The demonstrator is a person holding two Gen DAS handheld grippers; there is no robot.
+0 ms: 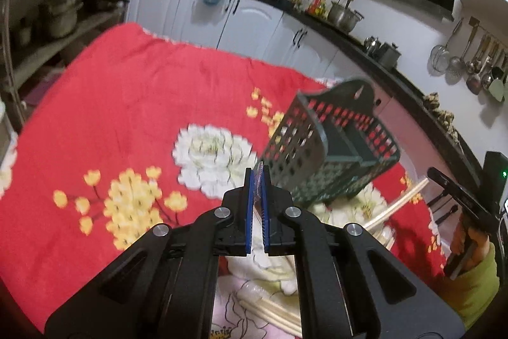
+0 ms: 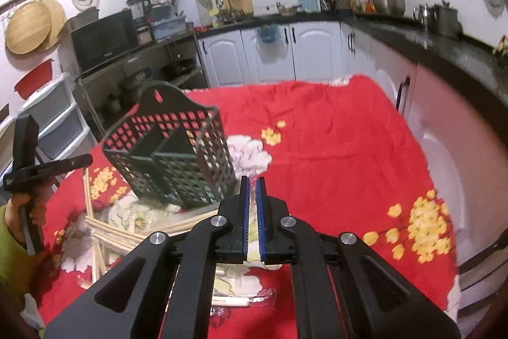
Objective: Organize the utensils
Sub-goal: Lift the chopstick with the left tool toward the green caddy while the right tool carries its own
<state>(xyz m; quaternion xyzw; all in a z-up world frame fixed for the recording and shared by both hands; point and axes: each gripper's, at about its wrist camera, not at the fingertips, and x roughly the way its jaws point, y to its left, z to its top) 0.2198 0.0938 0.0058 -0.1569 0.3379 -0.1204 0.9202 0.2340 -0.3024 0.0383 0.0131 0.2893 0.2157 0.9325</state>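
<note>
My left gripper (image 1: 257, 180) and right gripper (image 2: 253, 185) each clench what looks like clear plastic wrap; the basket (image 2: 177, 161) at centre-left stands empty, chopsticks (image 2: 111, 235) loose at lower left.

Your left gripper (image 1: 257, 180) and right gripper (image 2: 253, 186) are built alike: matte black linkage arms behind the jaws, each joint capped by a round silver screw, and blue ribbed pads (image 2: 243, 212) lining the inner faces of the fingers. You wear a yellow-green sleeve (image 1: 476, 285) at the wrist behind each black handle.
</note>
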